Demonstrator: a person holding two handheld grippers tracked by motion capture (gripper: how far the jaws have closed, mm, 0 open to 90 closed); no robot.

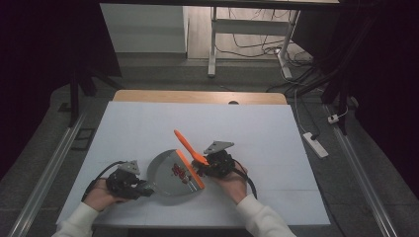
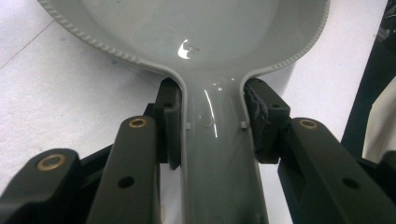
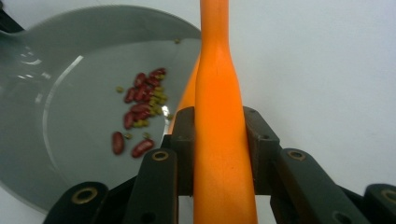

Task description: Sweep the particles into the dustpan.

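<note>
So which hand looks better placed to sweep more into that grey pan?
Probably the right. The right gripper is shut on the orange brush at the edge of the grey dustpan, where red beans already lie. The left gripper is clamped on the dustpan's handle, steadying it.

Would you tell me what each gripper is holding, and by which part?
The left gripper clamps the grey dustpan by its handle; the right gripper clamps the orange brush by its handle.

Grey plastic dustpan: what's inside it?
Inside the grey plastic dustpan lies a loose cluster of dark red beans mixed with small greenish beans. The orange brush handle, clamped by the right gripper, covers the pan's front edge.
</note>
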